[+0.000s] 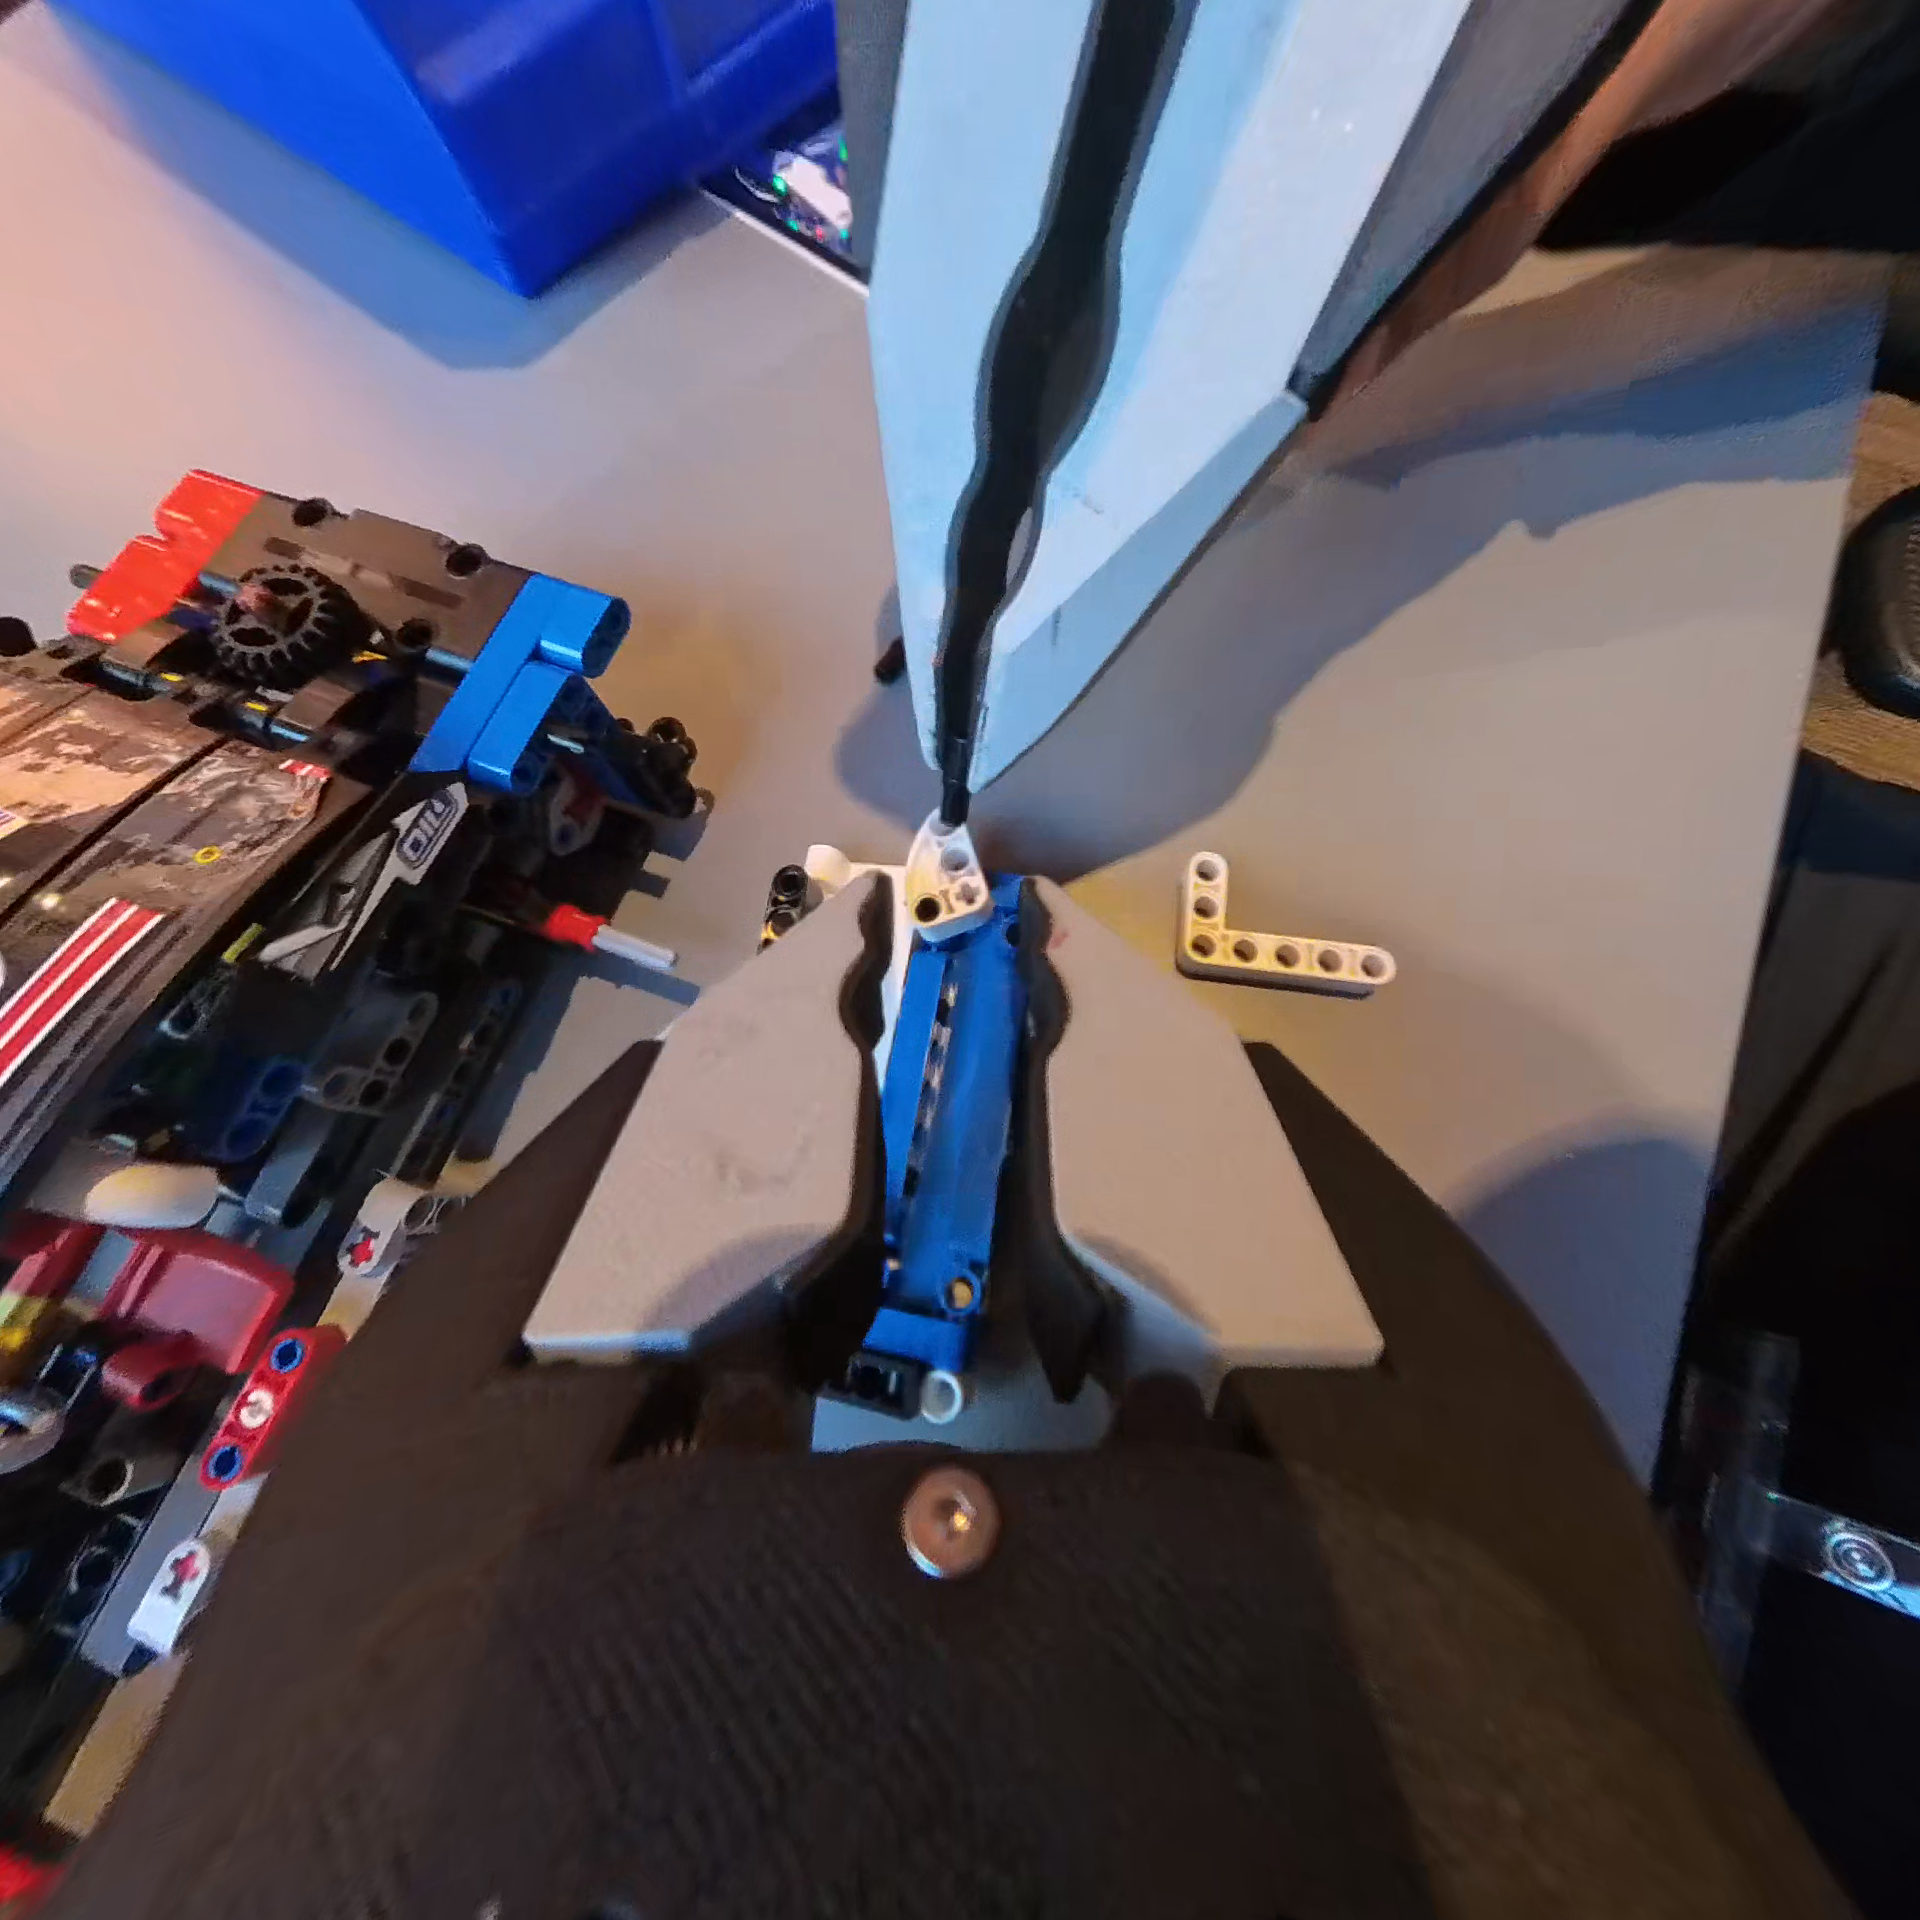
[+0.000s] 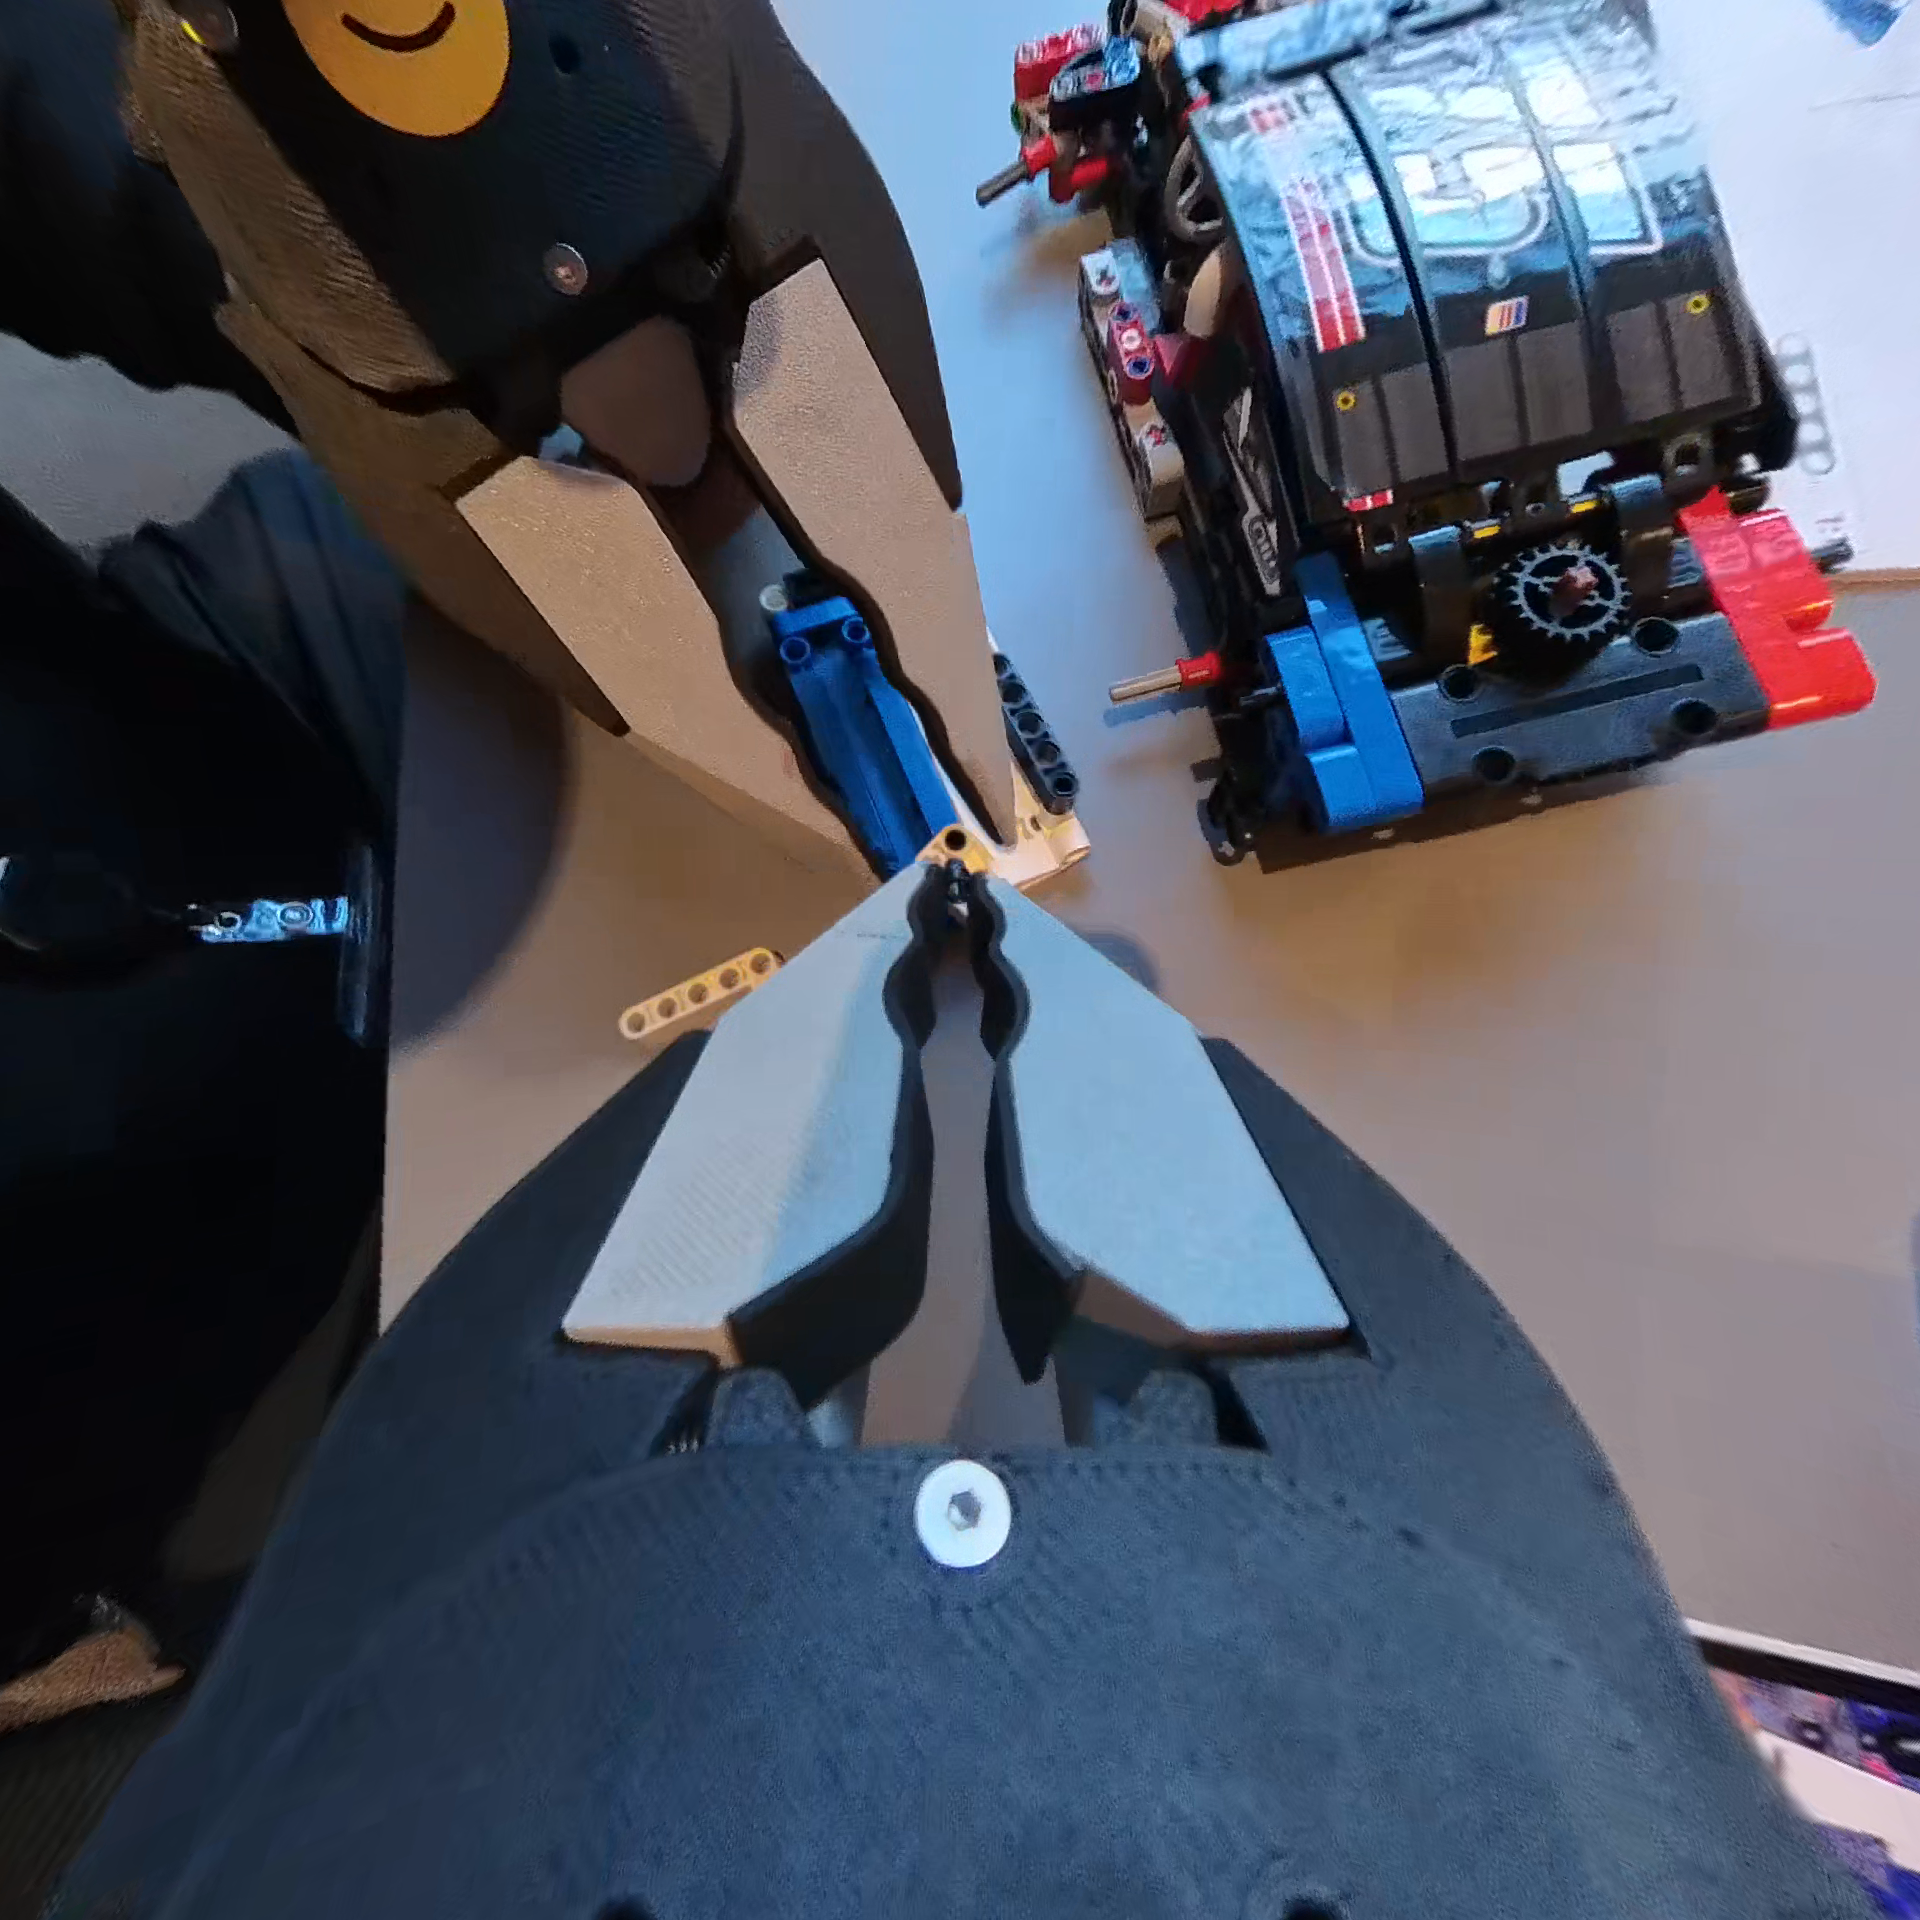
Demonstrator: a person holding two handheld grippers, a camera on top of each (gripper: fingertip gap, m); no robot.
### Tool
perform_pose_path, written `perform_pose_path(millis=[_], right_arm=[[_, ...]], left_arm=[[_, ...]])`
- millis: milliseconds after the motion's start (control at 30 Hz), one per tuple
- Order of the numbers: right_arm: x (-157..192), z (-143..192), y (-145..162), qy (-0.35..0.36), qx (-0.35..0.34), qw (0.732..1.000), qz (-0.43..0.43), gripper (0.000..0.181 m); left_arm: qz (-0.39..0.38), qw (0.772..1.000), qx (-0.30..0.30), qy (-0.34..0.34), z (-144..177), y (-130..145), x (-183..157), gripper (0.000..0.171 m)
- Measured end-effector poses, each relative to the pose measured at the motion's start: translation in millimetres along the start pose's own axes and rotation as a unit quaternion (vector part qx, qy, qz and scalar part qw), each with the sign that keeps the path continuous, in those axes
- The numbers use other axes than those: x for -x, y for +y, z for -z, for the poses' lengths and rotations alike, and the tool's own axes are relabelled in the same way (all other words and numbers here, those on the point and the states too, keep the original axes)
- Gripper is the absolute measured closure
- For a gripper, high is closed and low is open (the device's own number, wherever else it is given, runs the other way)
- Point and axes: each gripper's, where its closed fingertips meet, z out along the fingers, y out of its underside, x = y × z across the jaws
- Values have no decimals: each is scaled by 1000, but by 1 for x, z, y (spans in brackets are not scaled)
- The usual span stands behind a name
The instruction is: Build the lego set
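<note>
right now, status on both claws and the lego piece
Left claw shut on blue beam assembly. Right claw shut on black pin, at white connector. Nothing in the way.

Left gripper (image 1: 951,914): fingers closed along both flanks of a long blue piece (image 1: 945,1122), which lies lengthwise between them and pokes out past the tips. Right gripper (image 2: 956,894): fingers pinched together, a small black pin (image 2: 954,902) caught at the very tips. The two grippers point at each other, tips nearly touching.
</note>
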Motion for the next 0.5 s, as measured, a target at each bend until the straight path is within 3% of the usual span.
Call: perform_pose_path(millis=[100,333,500], right_arm=[[-4,-2,3,0,35,999,6,180],[-3,-7,12,-5,99,995,20,180],[-1,-10,10,-9,108,994,15,180]], left_arm=[[-6,1000,10,6,-4,3,-1,158],[-11,1000,4,17,-5,3,-1,158],[-19,1000,3,18,-5,3,-1,157]])
